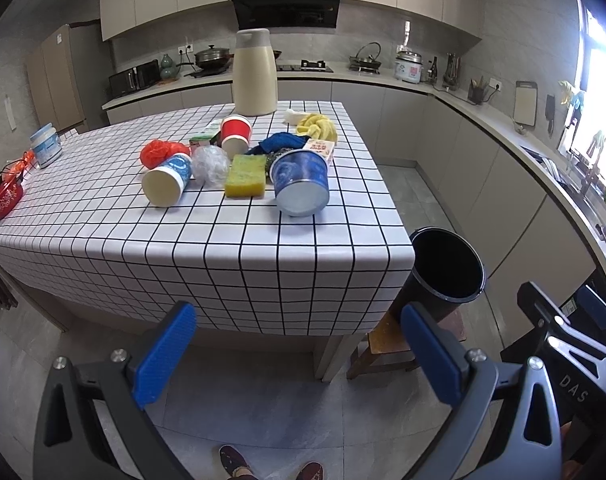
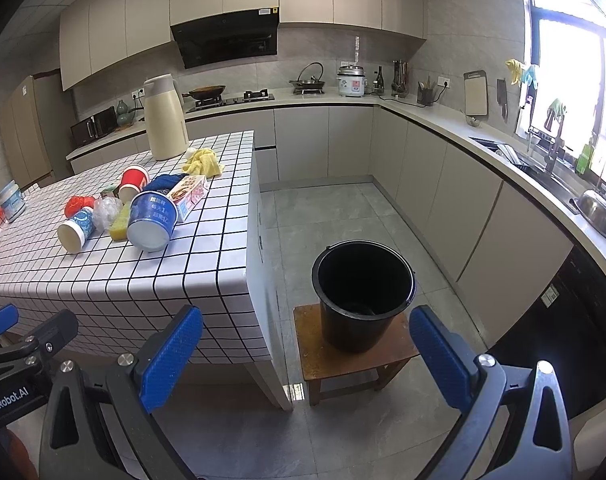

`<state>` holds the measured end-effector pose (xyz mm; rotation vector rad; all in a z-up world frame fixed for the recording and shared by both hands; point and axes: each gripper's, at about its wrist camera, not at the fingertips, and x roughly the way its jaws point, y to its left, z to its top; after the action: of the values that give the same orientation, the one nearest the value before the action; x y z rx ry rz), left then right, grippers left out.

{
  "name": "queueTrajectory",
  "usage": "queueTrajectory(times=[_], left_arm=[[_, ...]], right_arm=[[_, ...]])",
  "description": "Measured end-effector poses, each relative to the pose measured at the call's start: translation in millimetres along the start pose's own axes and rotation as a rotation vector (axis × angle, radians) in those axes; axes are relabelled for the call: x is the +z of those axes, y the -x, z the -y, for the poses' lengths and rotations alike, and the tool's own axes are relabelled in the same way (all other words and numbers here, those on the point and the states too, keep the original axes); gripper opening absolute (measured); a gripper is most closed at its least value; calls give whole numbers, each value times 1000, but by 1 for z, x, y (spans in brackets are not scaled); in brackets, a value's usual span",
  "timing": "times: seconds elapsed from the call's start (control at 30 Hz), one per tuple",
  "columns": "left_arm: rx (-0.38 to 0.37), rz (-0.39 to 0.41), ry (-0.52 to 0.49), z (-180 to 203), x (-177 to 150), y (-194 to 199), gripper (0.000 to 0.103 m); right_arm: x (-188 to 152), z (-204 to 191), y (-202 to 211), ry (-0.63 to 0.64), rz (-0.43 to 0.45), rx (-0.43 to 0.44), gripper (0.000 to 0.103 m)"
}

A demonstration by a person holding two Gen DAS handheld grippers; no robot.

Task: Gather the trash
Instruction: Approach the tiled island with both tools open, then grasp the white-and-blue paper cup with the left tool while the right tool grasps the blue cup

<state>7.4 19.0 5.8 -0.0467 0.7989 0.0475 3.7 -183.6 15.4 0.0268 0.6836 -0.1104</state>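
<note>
Trash lies in a heap on the checked table (image 1: 207, 248): a big blue tub (image 1: 299, 182) on its side, a small blue paper cup (image 1: 167, 179) tipped over, a red cup (image 1: 235, 134), a crumpled clear wrapper (image 1: 211, 165), a red net ball (image 1: 159, 152), a red-white carton (image 1: 320, 148). A black bucket (image 2: 363, 294) stands empty on a wooden stool (image 2: 343, 354) beside the table's right corner. My left gripper (image 1: 299, 354) is open, held low in front of the table. My right gripper (image 2: 305, 358) is open above the stool, short of the bucket.
A yellow-green sponge (image 1: 245, 176), blue cloth (image 1: 283, 142), yellow cloth (image 1: 318, 127) and a cream thermos jug (image 1: 255, 74) also sit on the table. At the table's left end are a white jar (image 1: 46, 145) and a red pouch (image 1: 6, 196). Kitchen counters (image 2: 483, 148) run behind and right. A person's shoes (image 1: 233, 462) show below.
</note>
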Motion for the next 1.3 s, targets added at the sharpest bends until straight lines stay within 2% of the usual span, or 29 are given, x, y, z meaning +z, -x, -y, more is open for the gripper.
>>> queueTrajectory(times=[0.6,1.3], left_arm=[[19,-8,22,-14,3,-6,103],[96,3,84,-54,11,-17,103]], right_arm=[[4,-9,-4,21,-1,27,103],[17,-42,-22,72,21,116,103]])
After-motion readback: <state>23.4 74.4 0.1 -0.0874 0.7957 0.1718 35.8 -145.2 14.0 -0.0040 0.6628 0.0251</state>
